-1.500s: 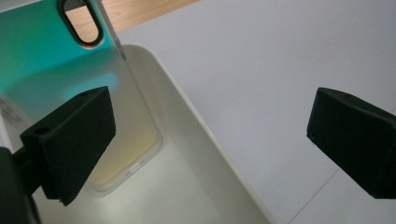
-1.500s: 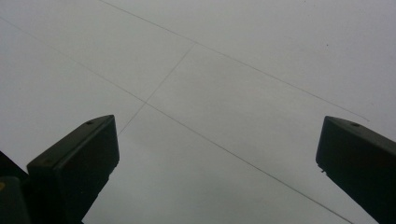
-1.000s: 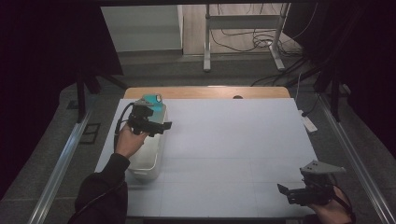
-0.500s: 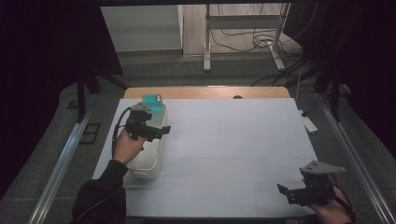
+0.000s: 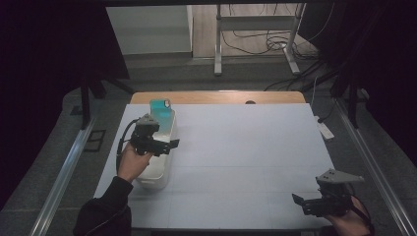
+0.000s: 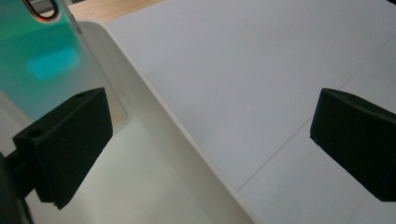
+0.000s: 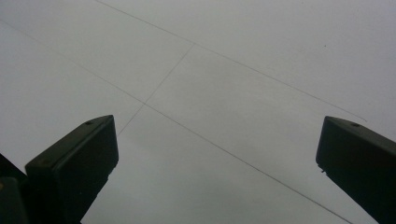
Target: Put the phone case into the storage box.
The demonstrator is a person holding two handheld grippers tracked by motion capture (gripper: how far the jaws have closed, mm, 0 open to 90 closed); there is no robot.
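Left gripper (image 5: 164, 146) hangs released over the white bin (image 5: 152, 179) at nine o'clock, right gripper (image 5: 307, 204) released at five; careless descent could clip the bin's rim.

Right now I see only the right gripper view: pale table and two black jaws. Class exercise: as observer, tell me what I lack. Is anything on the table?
Observer: Yes, a white bin at the table's left side.
Operator: Anything in it?
Observer: A teal translucent object stands at its far end.
Operator: Where is the left hand-held gripper?
Observer: The left hand-held gripper is over the bin, jaws open, straddling its right wall.
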